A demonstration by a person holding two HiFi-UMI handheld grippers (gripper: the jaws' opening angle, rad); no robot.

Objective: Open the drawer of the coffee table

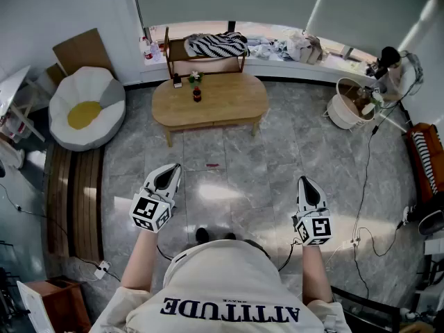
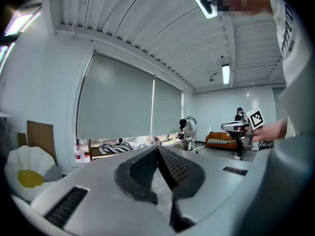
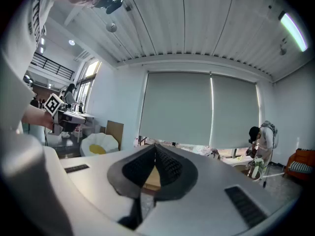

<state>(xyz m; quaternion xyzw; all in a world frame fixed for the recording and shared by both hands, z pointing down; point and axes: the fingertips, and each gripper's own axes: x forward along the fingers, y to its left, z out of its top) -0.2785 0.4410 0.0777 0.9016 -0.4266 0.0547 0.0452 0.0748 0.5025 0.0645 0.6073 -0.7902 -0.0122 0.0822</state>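
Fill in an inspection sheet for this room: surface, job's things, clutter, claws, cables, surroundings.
Surface: grey tiled floor, glossy; small pink scrap in front of the table.
Job's things: oval wooden coffee table, well ahead of both claws; no drawer seen pulled out.
Clutter: dark bottle and small potted plant on the tabletop.
Claws: left claw shut, empty; right claw shut, empty.
Cables: black cable and power strip on the floor at right; what looks like another strip at left.
Surroundings: egg-shaped cushion; striped cloth on a wooden rack; person at far right.
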